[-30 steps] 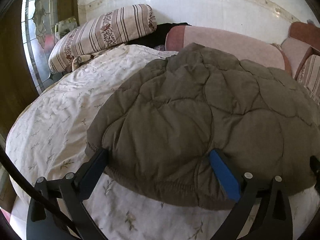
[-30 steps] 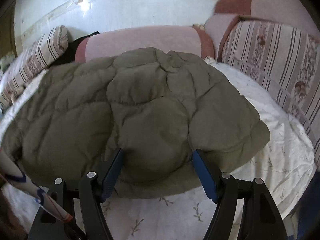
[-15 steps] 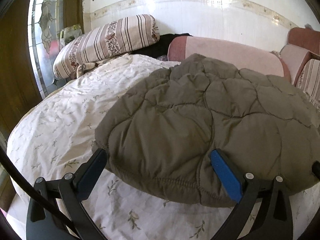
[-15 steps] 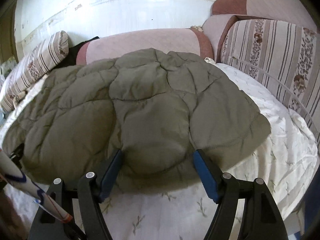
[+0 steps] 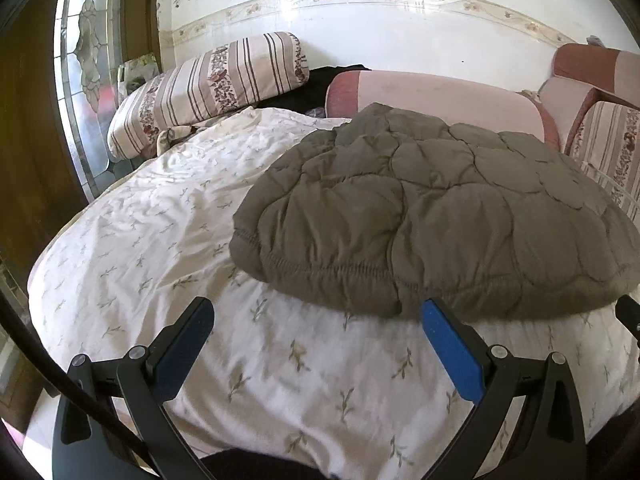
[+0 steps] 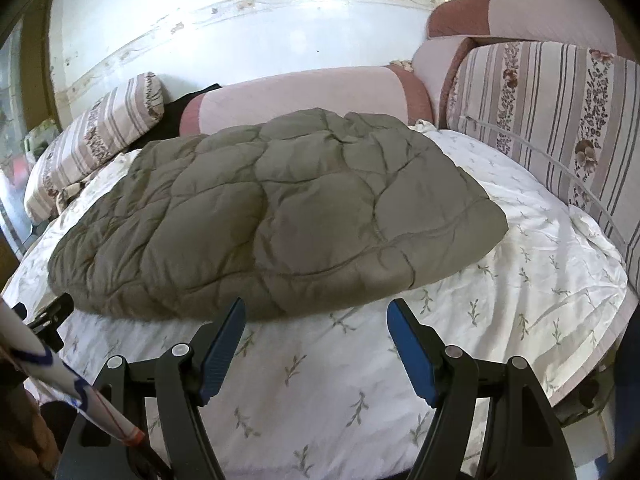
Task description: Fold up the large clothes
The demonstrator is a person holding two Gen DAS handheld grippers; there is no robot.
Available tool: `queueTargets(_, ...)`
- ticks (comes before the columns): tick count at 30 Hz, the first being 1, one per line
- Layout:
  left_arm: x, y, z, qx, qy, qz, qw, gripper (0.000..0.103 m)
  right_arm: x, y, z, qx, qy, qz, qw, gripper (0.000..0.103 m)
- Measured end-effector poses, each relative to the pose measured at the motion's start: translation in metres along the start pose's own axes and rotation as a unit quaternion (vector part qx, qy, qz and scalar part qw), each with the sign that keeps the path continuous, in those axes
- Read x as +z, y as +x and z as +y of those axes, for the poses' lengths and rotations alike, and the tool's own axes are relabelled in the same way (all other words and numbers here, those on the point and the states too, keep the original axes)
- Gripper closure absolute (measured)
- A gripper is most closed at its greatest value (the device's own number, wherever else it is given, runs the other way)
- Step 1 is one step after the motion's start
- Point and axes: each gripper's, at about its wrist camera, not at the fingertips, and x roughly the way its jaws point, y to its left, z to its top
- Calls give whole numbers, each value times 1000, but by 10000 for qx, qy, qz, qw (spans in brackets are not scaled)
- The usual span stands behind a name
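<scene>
It was a bedroom in a home. A white bedsheet printed with small leaf sprigs (image 5: 152, 240) filled the lower frame; a striped floral bolster pillow (image 5: 208, 88) lay at upper left beside a stained-glass panel (image 5: 86, 76), pink cushions (image 6: 304, 96) lined the white tiled wall (image 5: 400, 40) across the top.

The jacket (image 5: 432, 220) lies on the bed (image 5: 160, 240), nearer its right side. Behind it a bolster (image 5: 436, 96) runs along the wall; a pillow (image 5: 208, 88) sits far left, cushions (image 6: 560, 112) right.
</scene>
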Motion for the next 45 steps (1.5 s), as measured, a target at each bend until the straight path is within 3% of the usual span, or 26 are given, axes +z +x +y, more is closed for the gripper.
queueTargets(13,-5,-2,-10,-16,275,69,9996,0,-5,-7,-11,250,263,-20,9993,25)
queueTargets(30,-3,14,-6,-186,104,379,9991,0,-4,12,-14,353,507,271,9977,22)
queueTargets(38,2,0,-9,-151,225,103,9996,0,-2,4,-12,201,399,116,9989,22)
queueTargets(42,13,-17,-4,-373,59,150,9992,0,1,-8,-9,92,331,97,9994,22)
queueTargets(45,26,-43,1,-553,-76,-62,9984,0,10,-33,-3,137,358,46,9993,22)
